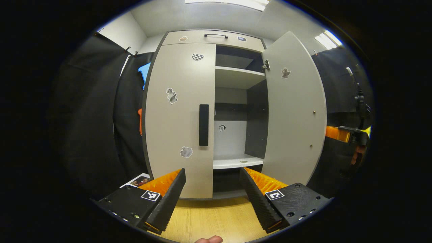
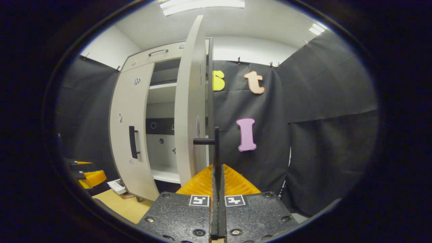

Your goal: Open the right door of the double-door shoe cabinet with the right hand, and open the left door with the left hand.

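1. Shoe cabinet: one unit with two doors.
2. Right door, swung wide open; left door, closed.
3. Two white shelves show inside the cabinet.
4. Left gripper, fingers spread apart, empty, before the left door's one black handle.
5. Right gripper, fingers pressed onto the right door's handle.

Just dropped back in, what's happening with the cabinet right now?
The cabinet's right door is swung open, showing shelves inside. The right tongs are shut on that door's handle. The left door is closed, its handle untouched. The left tongs are open, in front of the cabinet and clear of that handle. So the right door is done and the left one isn't started.
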`<state>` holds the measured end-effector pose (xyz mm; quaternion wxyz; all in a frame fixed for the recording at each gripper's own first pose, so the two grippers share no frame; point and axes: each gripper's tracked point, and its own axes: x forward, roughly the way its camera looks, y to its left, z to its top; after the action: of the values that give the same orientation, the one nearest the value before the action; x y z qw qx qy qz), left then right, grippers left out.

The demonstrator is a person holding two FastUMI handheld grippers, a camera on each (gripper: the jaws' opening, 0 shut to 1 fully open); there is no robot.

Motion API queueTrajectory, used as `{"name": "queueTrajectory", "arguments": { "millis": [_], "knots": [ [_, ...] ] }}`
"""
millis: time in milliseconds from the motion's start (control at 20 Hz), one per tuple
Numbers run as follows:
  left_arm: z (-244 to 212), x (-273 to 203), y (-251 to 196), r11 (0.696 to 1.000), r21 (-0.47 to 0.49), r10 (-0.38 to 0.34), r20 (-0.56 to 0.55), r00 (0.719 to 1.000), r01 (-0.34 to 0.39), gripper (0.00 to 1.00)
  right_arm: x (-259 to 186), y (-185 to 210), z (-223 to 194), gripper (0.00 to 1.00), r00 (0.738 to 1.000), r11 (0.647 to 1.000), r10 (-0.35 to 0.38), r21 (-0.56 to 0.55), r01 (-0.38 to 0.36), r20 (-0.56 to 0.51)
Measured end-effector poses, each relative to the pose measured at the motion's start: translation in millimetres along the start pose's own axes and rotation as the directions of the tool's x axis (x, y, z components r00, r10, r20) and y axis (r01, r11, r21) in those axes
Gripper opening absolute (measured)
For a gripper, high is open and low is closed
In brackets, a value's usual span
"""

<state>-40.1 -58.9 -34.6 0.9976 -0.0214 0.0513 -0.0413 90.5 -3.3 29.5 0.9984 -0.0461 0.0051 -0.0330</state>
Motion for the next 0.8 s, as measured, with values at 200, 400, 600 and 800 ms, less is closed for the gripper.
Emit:
{"name": "queueTrajectory", "arguments": {
  "millis": [200, 400, 600, 800],
  "knots": [
    [-3.0, 3.5, 11.6, 1.000, -0.018, 0.019, -0.005, 1.000, -0.019, 0.97, -10.6, 16.6, 9.7, 0.04, 0.998, 1.000, 0.025, -0.001, -0.025, 0.049],
    [-1.5, 0.5, 23.9, 0.999, -0.019, 0.043, 0.002, 0.999, -0.043, 0.97, -11.7, 41.3, 6.0, 0.04, 0.996, 0.996, 0.084, -0.019, -0.083, 0.037],
    [-4.4, -8.6, 44.1, 0.997, -0.002, 0.079, 0.007, 0.997, -0.079, 0.97, -1.7, 65.3, -2.0, 0.04, 0.991, 0.991, 0.131, -0.027, -0.131, 0.016],
    [-4.1, -15.5, 63.7, 0.993, 0.014, 0.116, 0.017, 0.993, -0.116, 0.97, 5.3, 63.9, -4.6, 0.10, 0.996, 0.996, 0.086, -0.035, -0.085, 0.027]
  ]
}}
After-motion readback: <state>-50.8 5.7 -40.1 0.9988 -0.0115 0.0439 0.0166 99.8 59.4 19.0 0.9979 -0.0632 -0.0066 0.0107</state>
